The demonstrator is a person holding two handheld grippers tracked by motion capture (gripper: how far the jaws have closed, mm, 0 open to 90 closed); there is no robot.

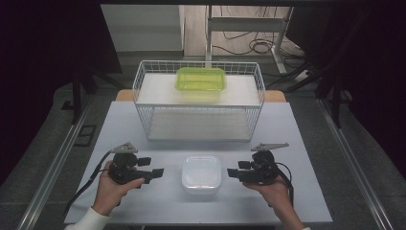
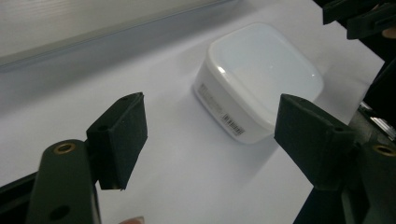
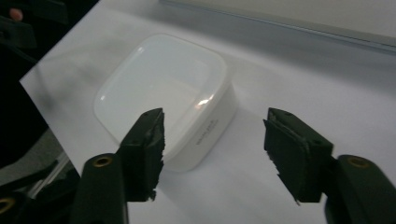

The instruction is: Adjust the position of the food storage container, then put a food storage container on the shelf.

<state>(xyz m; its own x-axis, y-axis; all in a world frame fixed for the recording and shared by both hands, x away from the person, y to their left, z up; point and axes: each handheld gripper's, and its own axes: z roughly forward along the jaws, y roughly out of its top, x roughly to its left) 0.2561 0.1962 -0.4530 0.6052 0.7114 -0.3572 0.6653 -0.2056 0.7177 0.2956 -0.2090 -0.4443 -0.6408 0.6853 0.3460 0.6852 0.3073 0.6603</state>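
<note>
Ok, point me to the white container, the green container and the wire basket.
white container [image 1: 201, 174], high view, middle of its lid.
green container [image 1: 201, 79], high view, centre of its top.
wire basket [image 1: 200, 63], high view, far rim.

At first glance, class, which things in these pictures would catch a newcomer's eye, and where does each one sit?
The bright green container stands out first, on the top shelf of the white wire rack at the far side of the table. Next comes the white square container at the near edge, midway between the left claw and the right claw. Both claws point at it, open and apart from it.
</note>
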